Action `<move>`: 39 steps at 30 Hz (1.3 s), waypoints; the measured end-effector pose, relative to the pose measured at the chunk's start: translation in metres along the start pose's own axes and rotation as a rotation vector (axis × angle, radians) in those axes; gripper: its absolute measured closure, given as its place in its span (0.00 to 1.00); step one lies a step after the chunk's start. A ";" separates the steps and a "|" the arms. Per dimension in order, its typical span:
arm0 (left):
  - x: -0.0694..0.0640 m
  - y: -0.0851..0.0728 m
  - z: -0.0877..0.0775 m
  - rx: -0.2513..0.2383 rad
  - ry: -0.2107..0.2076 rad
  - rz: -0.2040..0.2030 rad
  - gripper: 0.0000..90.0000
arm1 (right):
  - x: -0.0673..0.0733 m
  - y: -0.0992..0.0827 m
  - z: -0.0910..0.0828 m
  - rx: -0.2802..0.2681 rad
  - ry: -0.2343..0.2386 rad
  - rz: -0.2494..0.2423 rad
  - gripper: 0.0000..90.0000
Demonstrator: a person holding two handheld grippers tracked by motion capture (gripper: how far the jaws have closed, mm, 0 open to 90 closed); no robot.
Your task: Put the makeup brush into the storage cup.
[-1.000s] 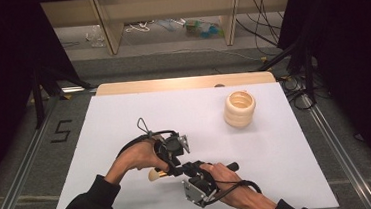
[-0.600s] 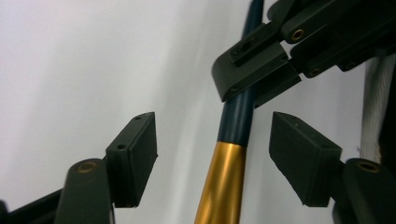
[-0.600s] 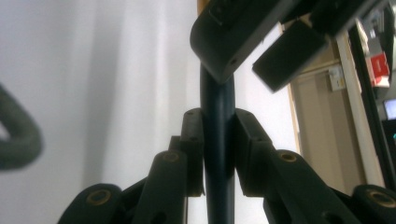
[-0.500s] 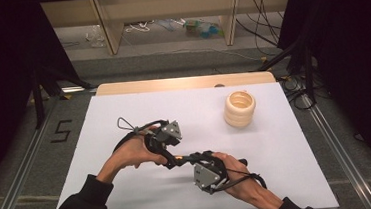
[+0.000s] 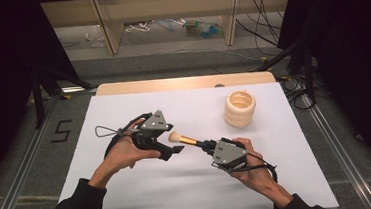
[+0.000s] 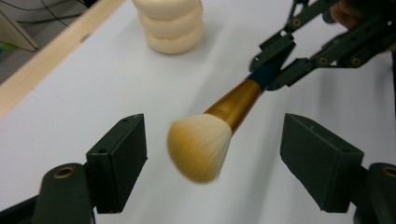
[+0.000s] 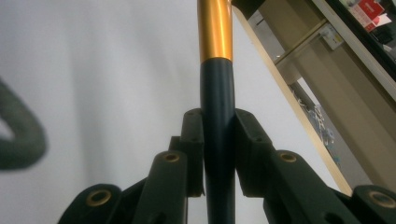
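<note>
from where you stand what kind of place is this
Probably a lab recording station: a white table ringed by black curtains, loose cables on the floor behind, and a floor marker reading 5.

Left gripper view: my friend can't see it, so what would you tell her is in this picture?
A fluffy cream brush with a gold collar hangs between two wide-open black fingers, touching neither. The right gripper clamps its dark handle farther back. A cream ringed holder stands on the white table behind.
</note>
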State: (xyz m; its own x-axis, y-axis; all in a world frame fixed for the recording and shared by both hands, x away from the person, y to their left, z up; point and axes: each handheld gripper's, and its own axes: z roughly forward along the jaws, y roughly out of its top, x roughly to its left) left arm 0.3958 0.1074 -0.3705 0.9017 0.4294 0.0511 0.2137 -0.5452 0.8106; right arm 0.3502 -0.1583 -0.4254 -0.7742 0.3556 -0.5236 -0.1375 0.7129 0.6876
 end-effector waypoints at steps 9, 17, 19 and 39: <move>-0.002 -0.010 -0.007 -0.084 0.039 -0.062 0.26 | -0.015 -0.008 -0.010 -0.074 -0.003 0.154 0.84; -0.016 -0.019 -0.005 -0.147 0.099 -0.060 0.25 | -0.021 -0.013 -0.014 -0.120 0.004 0.244 0.84; -0.019 -0.021 -0.004 -0.172 0.110 -0.076 0.25 | -0.021 -0.013 -0.014 -0.129 0.008 0.259 0.84; -0.031 -0.034 0.000 -0.308 0.073 -0.205 0.23 | -0.018 -0.011 -0.013 -0.200 0.032 0.330 0.84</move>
State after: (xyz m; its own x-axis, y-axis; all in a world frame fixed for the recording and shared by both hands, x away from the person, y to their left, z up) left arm 0.3601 0.1125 -0.3995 0.8201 0.5638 -0.0978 0.2540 -0.2054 0.9451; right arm 0.3575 -0.1802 -0.4176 -0.8153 0.5250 -0.2443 0.0065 0.4303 0.9027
